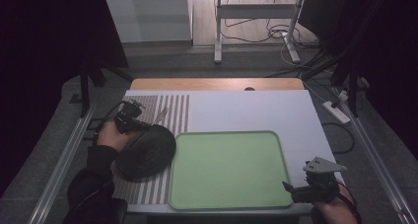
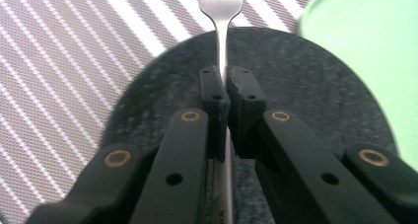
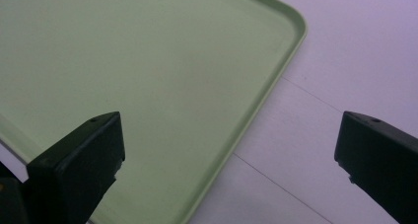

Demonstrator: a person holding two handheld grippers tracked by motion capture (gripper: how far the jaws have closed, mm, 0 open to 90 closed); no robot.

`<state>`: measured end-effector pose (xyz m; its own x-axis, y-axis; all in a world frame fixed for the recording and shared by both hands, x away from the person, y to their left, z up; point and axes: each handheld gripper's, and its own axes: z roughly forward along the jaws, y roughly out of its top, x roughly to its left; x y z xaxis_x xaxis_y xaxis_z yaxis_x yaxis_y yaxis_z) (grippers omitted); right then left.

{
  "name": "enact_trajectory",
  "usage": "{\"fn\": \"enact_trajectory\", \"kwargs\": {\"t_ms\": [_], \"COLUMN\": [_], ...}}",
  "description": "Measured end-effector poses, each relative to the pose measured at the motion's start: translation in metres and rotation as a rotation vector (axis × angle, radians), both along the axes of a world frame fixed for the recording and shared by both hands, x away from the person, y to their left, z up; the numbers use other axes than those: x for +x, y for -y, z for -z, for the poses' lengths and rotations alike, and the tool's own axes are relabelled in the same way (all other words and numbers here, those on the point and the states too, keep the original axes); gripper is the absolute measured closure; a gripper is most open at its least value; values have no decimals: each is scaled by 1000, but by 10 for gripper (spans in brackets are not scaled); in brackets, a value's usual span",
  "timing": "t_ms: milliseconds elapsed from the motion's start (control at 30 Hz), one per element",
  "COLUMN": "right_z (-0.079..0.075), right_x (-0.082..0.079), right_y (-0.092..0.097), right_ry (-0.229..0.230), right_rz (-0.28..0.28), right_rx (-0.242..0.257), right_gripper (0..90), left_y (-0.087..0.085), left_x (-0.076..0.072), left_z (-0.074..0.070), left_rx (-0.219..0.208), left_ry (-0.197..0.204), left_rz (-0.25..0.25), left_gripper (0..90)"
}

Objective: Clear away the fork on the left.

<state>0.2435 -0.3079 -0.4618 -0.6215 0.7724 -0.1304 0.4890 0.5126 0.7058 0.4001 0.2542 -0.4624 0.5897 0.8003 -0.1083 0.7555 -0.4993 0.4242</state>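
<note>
I'm pinching a fork (image 2: 220, 7) in my left gripper (image 2: 226, 88) over the dark plate (image 2: 305, 86); right gripper (image 3: 229, 140) jaws are sitting spread by the bare green tray (image 3: 148, 61).

Black left gripper (image 2: 224, 93) with brass-ringed rivets; right gripper (image 1: 296, 190) wears a grey three-cornered plate; dark sleeve (image 1: 93, 184) at seven o'clock.

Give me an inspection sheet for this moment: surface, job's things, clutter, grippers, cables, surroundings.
Surface: white table with a striped placemat at its left.
Job's things: fork clamped by its handle; dark plate on the placemat; green tray, bare.
Clutter: nothing seen.
Grippers: left gripper shut on the fork above the plate; right gripper open over the tray's corner.
Cables: loose leads on the floor; power strip at the right.
Surroundings: metal stand legs, dark curtains.
</note>
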Motion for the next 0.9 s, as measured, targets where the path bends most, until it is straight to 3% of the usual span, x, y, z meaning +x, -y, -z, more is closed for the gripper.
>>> {"fn": "enact_trajectory", "kwargs": {"t_ms": [167,467,900], "right_z": [0,0,0], "right_x": [0,0,-1], "right_y": [0,0,-1], "right_ry": [0,1,5], "right_rz": [-1,-5,-10], "right_rx": [0,1,-3], "right_gripper": [0,0,0], "left_y": [10,28,60], "left_x": [-8,-28,-51], "left_z": [-1,1,6], "left_rx": [-1,-55,-70], "left_ry": [-4,-26,-57], "left_rz": [16,37,70], "left_gripper": [851,850,850]}}
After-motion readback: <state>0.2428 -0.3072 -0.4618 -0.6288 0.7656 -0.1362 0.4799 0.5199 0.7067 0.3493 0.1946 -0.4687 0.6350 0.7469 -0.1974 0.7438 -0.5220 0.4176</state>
